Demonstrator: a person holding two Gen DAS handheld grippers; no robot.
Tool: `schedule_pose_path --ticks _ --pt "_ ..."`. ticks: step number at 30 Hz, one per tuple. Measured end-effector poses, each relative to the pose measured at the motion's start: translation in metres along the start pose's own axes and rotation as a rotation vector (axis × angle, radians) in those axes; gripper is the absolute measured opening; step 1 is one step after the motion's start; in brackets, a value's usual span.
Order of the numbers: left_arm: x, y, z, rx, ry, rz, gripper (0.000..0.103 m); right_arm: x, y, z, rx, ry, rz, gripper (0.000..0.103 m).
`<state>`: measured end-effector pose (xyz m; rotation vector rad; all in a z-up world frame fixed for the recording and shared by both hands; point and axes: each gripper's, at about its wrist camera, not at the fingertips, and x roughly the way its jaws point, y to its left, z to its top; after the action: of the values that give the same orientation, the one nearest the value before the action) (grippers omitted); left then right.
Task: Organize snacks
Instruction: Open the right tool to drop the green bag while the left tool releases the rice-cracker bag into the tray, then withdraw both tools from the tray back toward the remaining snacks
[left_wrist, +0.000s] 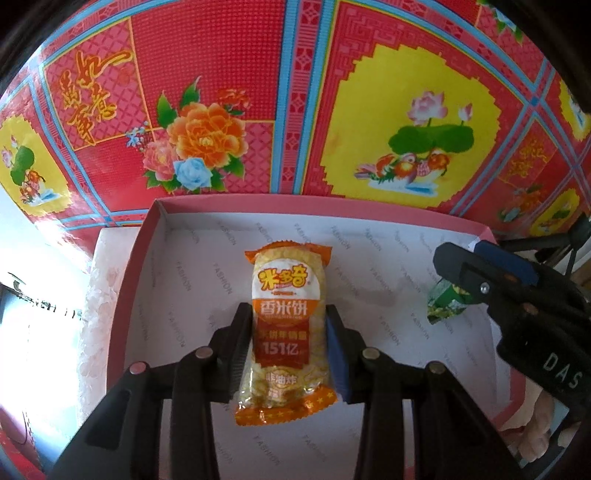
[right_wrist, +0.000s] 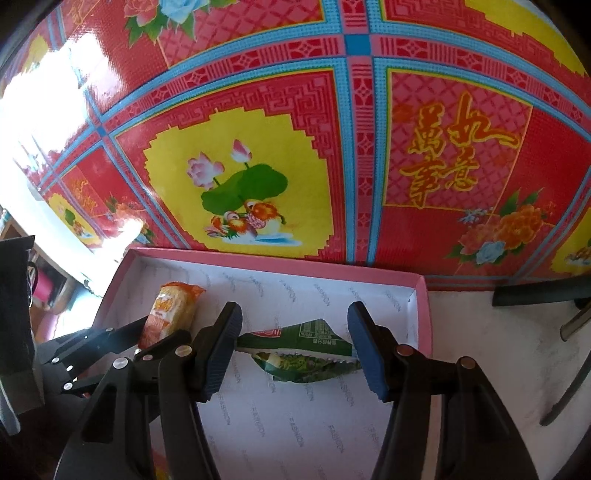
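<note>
An orange rice-cracker packet (left_wrist: 286, 339) is clenched in the left gripper (left_wrist: 288, 332) jaws; the right gripper (right_wrist: 295, 343) jaws pinch a crumpled green packet (right_wrist: 306, 354) over the pink-rimmed box (right_wrist: 280, 264).

Shiny plastic orange snack pack (left_wrist: 284, 332), crinkly shiny green snack pack (right_wrist: 306, 350), pink cardboard box (left_wrist: 155, 221) with matt white paper inside, glossy smooth red flowered sheet (left_wrist: 229, 74), matt black plastic left gripper (left_wrist: 286, 350) with small metal pins, ridged blue pads (right_wrist: 364, 347)
</note>
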<state>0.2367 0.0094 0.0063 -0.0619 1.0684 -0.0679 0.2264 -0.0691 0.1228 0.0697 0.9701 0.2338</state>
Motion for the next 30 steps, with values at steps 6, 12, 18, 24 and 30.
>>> schedule_pose_path --ticks 6,12,18,24,30 --pt "-0.002 0.002 0.003 0.003 0.014 -0.002 0.045 -0.002 0.002 0.001 -0.007 0.001 -0.002 0.066" --pt "-0.017 0.003 0.002 0.017 -0.002 -0.004 0.052 -0.008 0.007 -0.001 -0.016 -0.019 0.005 0.079" --pt "-0.032 0.003 0.003 0.016 -0.002 -0.017 0.052 -0.023 0.011 0.002 -0.008 -0.042 0.022 0.08" --pt "-0.053 0.011 -0.005 -0.004 -0.009 -0.03 0.052 -0.037 0.012 -0.001 0.0 -0.049 0.035 0.08" --pt "-0.076 0.017 -0.02 0.004 -0.01 -0.03 0.052 -0.051 0.015 -0.008 -0.01 -0.044 0.039 0.08"
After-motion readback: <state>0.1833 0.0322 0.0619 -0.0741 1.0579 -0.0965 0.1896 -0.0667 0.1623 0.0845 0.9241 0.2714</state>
